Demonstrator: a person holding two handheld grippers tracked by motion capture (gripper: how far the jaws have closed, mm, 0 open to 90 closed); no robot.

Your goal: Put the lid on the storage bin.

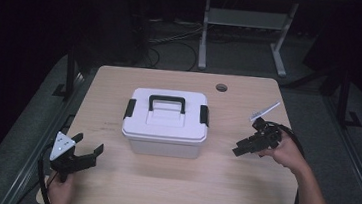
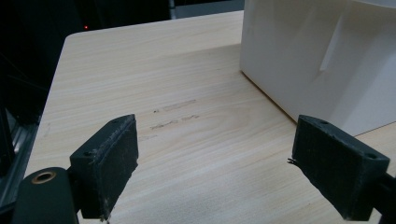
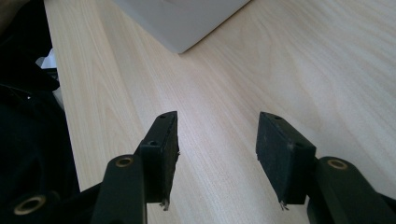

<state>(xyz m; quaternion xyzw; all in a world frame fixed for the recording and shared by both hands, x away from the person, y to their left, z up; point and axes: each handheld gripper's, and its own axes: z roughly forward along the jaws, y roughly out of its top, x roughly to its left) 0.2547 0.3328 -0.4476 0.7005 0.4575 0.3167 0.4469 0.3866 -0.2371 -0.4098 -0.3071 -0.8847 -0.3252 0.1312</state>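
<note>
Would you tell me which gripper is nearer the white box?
Right. The right gripper sits just off the white box, beside its right end; the left gripper waits farther off, near the table's front-left corner.

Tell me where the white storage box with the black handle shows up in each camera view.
High view: the white box sits mid-table, lid on, between the two grippers.
Left gripper view: its side wall fills the upper right, beyond the open jaws.
Right gripper view: one bottom corner shows at top centre.
Shared landmark: the light wooden table, under the box in all three.
</note>
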